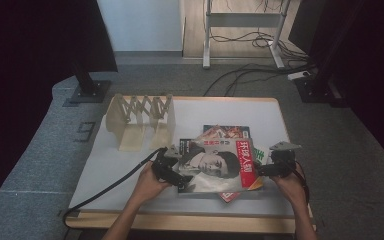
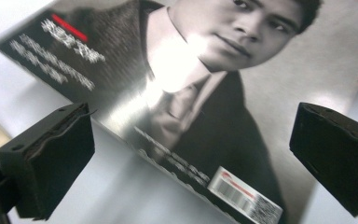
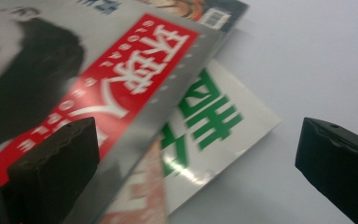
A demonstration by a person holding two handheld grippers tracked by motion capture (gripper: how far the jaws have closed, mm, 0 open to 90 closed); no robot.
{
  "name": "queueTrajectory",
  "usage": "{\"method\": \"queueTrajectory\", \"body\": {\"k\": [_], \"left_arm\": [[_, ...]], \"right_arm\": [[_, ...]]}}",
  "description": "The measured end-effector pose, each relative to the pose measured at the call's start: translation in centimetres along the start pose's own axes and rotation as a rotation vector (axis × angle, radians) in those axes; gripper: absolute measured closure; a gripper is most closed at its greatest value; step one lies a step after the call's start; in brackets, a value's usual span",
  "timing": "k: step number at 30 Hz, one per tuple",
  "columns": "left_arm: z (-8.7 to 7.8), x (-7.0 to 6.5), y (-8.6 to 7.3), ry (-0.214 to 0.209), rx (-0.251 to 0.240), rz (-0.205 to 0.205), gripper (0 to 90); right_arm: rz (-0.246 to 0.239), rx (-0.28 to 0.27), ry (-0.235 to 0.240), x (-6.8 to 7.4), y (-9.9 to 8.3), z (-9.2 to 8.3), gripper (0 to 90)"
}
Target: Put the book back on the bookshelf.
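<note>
The portrait magazine (image 1: pixel 214 167) tops a loose stack near the tabletop's (image 1: pixel 130 165) front edge. Both the left gripper (image 1: pixel 172 167) and right gripper (image 1: pixel 260 170) flank it, jaws wide, holding nothing. A green-lettered magazine (image 3: pixel 209 126) pokes out beneath; a wooden rack (image 1: pixel 140 120) stands toward the far-left corner.

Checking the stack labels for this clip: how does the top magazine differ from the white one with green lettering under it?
The top magazine has a grey portrait cover with a red title band; the white magazine carries green characters on white. The top magazine shows its whole cover, while the white magazine is mostly hidden, only a corner sticking out at the right of the pile. The top magazine lies uppermost; the white magazine sits lower down. Both lie flat on the table.
</note>
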State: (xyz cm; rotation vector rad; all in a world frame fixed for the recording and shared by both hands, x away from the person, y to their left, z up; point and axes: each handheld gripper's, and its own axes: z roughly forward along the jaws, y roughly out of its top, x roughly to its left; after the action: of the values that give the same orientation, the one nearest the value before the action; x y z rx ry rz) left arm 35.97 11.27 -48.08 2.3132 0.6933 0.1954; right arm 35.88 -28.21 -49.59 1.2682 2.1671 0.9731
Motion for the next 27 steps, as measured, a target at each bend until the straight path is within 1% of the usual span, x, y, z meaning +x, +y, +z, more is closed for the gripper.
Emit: {"method": "queueTrajectory", "body": {"k": [1, 2, 3, 4, 5, 6, 7, 8, 9, 10, 11, 12, 13, 14, 15, 16, 17, 18, 20, 23, 25, 26, 27], "left_arm": [[0.0, 0.0, 0.0, 0.000, 0.000, 0.000, 0.0], [0.2, 0.0, 0.6, -0.012, 0.005, 0.006, 0.0], [0.3, 0.1, 0.9, -0.017, -0.012, 0.006, 0.0], [0.4, 0.4, 1.5, -0.028, -0.016, 0.003, 0.0], [0.4, 0.4, 1.5, -0.028, -0.016, 0.003, 0.0], [0.8, 0.7, 2.2, -0.008, -0.017, 0.021, 0.0], [0.8, 0.7, 2.2, -0.008, -0.017, 0.021, 0.0], [1.1, 0.9, 2.8, -0.015, -0.018, 0.023, 0.0], [1.1, 0.9, 2.8, -0.015, -0.018, 0.023, 0.0], [1.5, 1.1, 3.5, -0.009, -0.017, 0.040, 0.0], [1.5, 1.1, 3.5, -0.009, -0.017, 0.040, 0.0], [1.8, 1.3, 4.2, -0.019, -0.017, 0.047, 0.0], [1.8, 1.3, 4.2, -0.019, -0.017, 0.047, 0.0], [2.2, 1.6, 4.9, -0.023, -0.024, 0.049, 0.0], [2.2, 1.6, 4.9, -0.023, -0.024, 0.049, 0.0], [2.6, 1.8, 5.4, -0.019, -0.023, 0.054, 0.0], [2.6, 1.8, 5.4, -0.019, -0.023, 0.054, 0.0], [3.0, 2.2, 5.8, -0.031, -0.023, 0.048, 0.0], [3.4, 2.3, 6.2, -0.020, -0.014, 0.061, 0.0], [3.7, 2.4, 6.6, -0.018, -0.010, 0.073, 0.0], [4.1, 2.7, 7.2, -0.021, -0.013, 0.072, 0.0], [4.4, 2.8, 7.4, -0.026, -0.028, 0.068, 0.0], [4.4, 2.8, 7.4, -0.026, -0.028, 0.068, 0.0]], "right_arm": [[0.000, 0.000, 0.000, 0.0, 0.0, 0.0, 0.0], [-0.004, 0.001, 0.005, 0.2, -0.1, -0.1, 0.0], [-0.014, -0.003, 0.012, 0.6, -0.2, -0.4, 0.0], [-0.018, -0.013, 0.023, 1.0, -0.3, -0.9, 0.0], [-0.018, -0.013, 0.023, 1.0, -0.3, -0.9, 0.0], [-0.027, -0.021, 0.028, 1.6, -0.5, -1.4, 0.0], [-0.027, -0.021, 0.028, 1.6, -0.5, -1.4, 0.0], [-0.037, -0.028, 0.037, 2.0, -0.6, -1.8, 0.0], [-0.037, -0.028, 0.037, 2.0, -0.6, -1.8, 0.0], [-0.044, -0.035, 0.045, 2.5, -0.8, -2.2, 0.0], [-0.045, -0.041, 0.048, 2.6, -0.8, -2.4, 0.0], [-0.048, -0.048, 0.053, 2.9, -0.9, -2.6, 0.0], [-0.048, -0.048, 0.053, 2.9, -0.9, -2.6, 0.0], [-0.052, -0.053, 0.060, 3.3, -1.1, -2.9, 0.0], [-0.054, -0.056, 0.063, 3.5, -1.2, -3.0, 0.0], [-0.057, -0.055, 0.068, 3.8, -1.3, -3.1, 0.0], [-0.062, -0.054, 0.072, 4.0, -1.5, -3.2, 0.0], [-0.068, -0.053, 0.075, 4.2, -1.6, -3.2, 0.0], [-0.073, -0.052, 0.079, 4.6, -1.9, -3.3, 0.0], [-0.075, -0.057, 0.085, 5.0, -2.2, -3.4, 0.0], [-0.074, -0.059, 0.089, 5.2, -2.3, -3.5, 0.0], [-0.075, -0.061, 0.094, 5.5, -2.5, -3.6, 0.0], [-0.075, -0.061, 0.094, 5.5, -2.5, -3.6, 0.0]]}}
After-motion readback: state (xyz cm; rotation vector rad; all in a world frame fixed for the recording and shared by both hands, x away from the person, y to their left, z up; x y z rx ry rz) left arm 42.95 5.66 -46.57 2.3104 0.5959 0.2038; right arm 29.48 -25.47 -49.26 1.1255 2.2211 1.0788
